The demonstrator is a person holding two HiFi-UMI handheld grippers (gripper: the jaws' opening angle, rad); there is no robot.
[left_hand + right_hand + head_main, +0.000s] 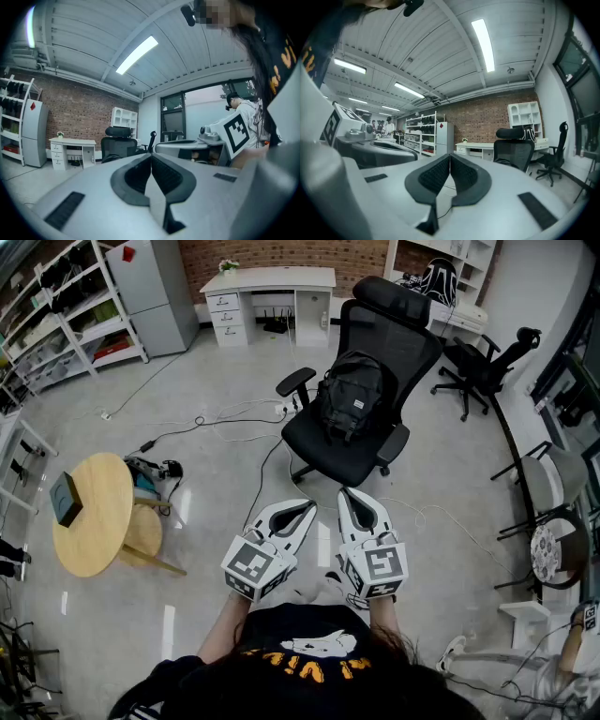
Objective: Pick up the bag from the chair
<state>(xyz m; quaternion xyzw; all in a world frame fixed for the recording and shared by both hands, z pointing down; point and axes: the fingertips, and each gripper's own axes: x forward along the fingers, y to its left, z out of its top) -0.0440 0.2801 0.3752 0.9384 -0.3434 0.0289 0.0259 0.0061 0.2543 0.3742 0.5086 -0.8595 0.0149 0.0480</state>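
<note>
— Floor, and what stood on it?
— A glossy grey floor point(216, 470) spread out ahead. A white desk with drawers point(270, 282) stood at its far end against a red brick wall point(281, 251).
— And the chair?
— The black mesh office chair point(412, 338) stood in front of that desk, well apart from both grippers. The black fabric backpack bag point(352, 395) sat upright on its seat and leaned against the backrest.
— Anything off to the side?
— A round pale wooden counter point(98, 531) stood to the left, with a small dark box point(66, 498) near its edge.
— Where were the grippers?
— The left white gripper point(307, 508) and the right white gripper point(345, 493) were held side by side, low in the head view. Both pointed toward the chair, and neither touched the bag.
— And the fingers?
— In the left gripper view the black ridged fingers point(133, 176) were clenched, their tips meeting with nothing between them. In the right gripper view that gripper's black ridged fingers point(465, 177) were pressed together the same way, empty, with the chair beyond them to the right.
</note>
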